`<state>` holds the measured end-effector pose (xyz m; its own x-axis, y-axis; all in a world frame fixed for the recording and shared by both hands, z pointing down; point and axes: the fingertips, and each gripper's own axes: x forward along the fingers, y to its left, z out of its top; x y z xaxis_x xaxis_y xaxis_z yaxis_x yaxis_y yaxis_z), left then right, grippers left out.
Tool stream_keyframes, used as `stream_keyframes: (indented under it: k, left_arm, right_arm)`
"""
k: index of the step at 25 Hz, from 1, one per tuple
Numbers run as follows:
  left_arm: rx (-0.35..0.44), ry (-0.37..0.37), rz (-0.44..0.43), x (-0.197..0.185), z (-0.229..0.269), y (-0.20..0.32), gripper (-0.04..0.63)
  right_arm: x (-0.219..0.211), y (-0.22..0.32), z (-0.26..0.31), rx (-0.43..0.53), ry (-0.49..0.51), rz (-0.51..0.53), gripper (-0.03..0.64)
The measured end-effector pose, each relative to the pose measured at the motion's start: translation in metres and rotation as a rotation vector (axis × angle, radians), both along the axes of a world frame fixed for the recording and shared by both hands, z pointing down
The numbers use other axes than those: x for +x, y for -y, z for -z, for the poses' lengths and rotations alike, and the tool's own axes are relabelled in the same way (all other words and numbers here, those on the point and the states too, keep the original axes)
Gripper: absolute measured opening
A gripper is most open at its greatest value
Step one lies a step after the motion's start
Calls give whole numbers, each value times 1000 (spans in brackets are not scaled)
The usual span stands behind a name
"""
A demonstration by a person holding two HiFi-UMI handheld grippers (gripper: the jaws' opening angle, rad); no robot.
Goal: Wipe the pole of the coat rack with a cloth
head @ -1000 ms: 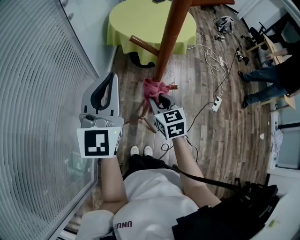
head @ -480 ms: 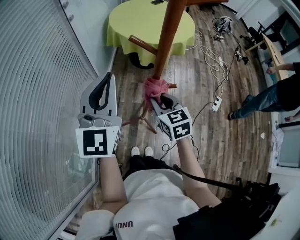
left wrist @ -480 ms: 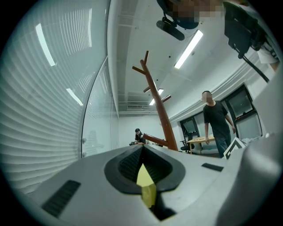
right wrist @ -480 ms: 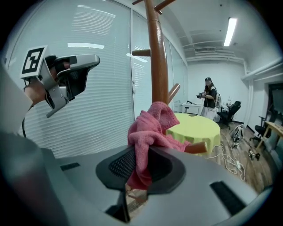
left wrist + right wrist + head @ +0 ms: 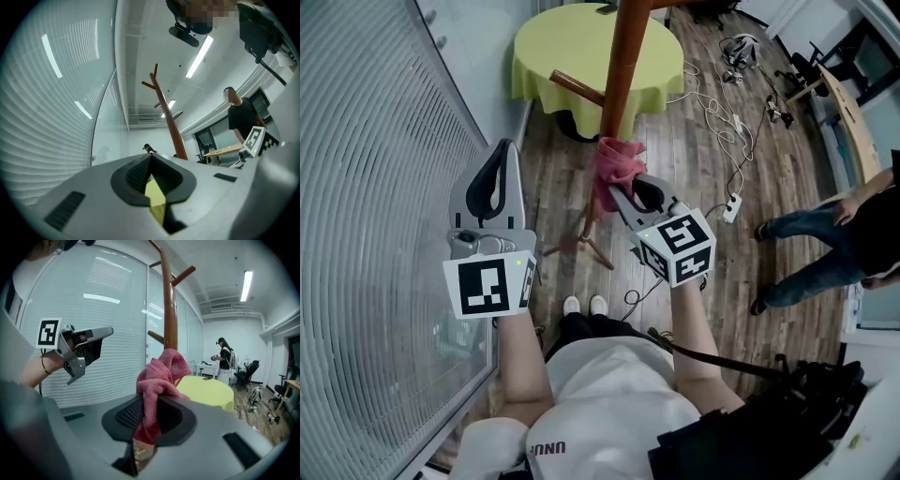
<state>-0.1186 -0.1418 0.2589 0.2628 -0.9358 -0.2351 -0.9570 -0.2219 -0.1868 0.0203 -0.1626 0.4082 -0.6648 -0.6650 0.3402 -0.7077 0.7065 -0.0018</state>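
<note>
Wiping in hand: our right gripper (image 5: 626, 192) pinches the cloth (image 5: 616, 167) at the pole (image 5: 620, 84), twelve o'clock; left gripper (image 5: 500, 164) closed, empty. Next, we judge, slide along it.

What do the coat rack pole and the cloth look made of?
Pole: looks like wood, smooth reddish-brown finish with slight sheen; grain not visible, so coated metal is possible.
Cloth: pink, fuzzy pile, soft folds; probably microfibre or terry.
</note>
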Motion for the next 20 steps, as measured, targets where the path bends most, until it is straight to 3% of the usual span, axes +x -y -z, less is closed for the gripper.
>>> stream_keyframes:
  k: [10, 20]
  left_arm:
    - [88, 0, -13, 6, 37, -16, 14]
    - [143, 28, -13, 10, 61, -29, 13]
  right_arm:
    - [32, -6, 96, 203, 140, -78, 74]
    - [42, -18, 142, 362, 174, -120, 74]
